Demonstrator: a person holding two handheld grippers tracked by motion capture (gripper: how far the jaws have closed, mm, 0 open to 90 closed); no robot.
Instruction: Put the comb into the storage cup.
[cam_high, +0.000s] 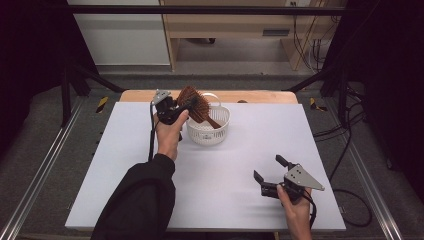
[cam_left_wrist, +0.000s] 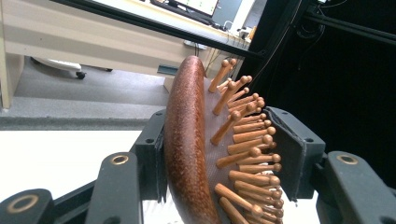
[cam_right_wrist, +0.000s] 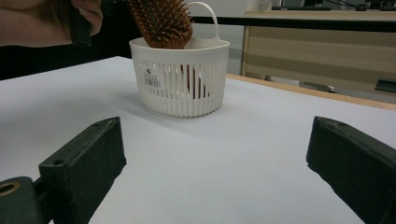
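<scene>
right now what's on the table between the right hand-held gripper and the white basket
Nothing: in the right gripper view the white table runs bare from the right hand-held gripper to the basket; the high view agrees.

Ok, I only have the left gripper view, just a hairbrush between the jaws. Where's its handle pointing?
Observer: The hairbrush handle goes down inside a white basket; the head sticks out above the rim.
Operator: Is that basket upright?
Observer: Yes, upright on the white table, with its carry handle raised.
Operator: And the right gripper?
Observer: The right gripper is open near the table's front right, holding nothing.
</scene>
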